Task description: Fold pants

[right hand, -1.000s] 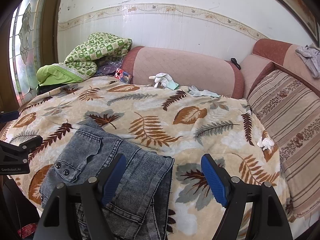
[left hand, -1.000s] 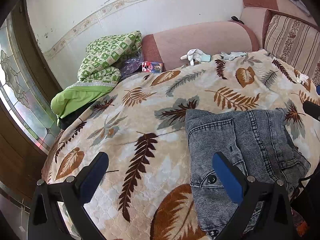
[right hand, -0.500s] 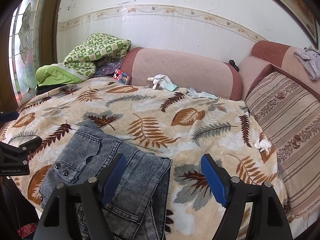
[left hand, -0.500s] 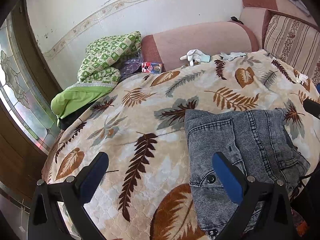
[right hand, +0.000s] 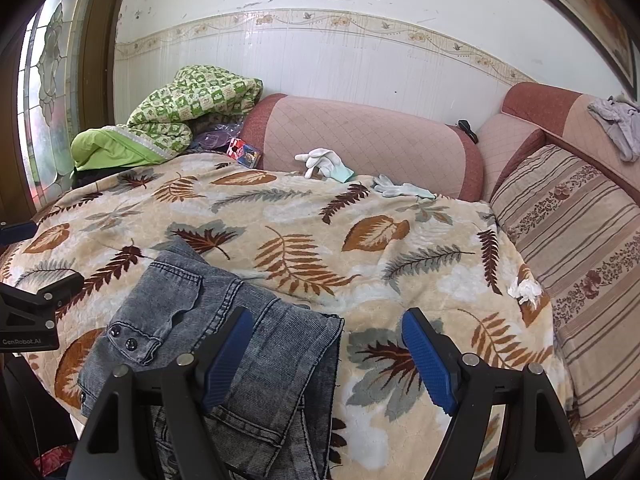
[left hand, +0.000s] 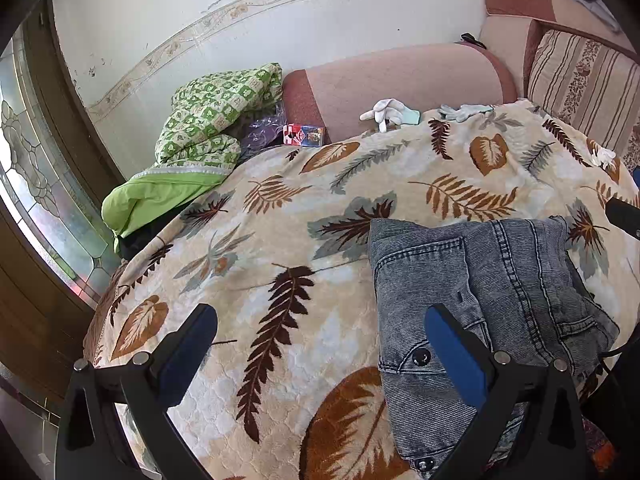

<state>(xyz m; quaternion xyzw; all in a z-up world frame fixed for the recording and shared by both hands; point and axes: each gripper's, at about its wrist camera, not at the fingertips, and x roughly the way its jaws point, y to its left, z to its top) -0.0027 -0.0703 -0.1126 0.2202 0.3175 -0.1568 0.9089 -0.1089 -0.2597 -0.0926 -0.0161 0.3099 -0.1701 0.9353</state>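
Grey denim pants (left hand: 492,292) lie folded in a compact stack on the leaf-patterned blanket (left hand: 280,216), near its front edge. My left gripper (left hand: 320,344) hovers open above the blanket; its right finger hangs over the stack's left part, nothing between the blue pads. In the right wrist view the same pants (right hand: 224,340) lie low left. My right gripper (right hand: 328,356) stands open over their right edge, pads apart, gripping nothing. The left gripper's black body (right hand: 32,320) shows at the left edge there.
A green patterned quilt (left hand: 200,128) is heaped at the back left, with a small colourful box (left hand: 304,135) beside it. White gloves (right hand: 326,164) lie by the pink sofa back (right hand: 360,140). A striped cushion (right hand: 576,248) bounds the right side. A crumpled tissue (right hand: 525,290) sits near it.
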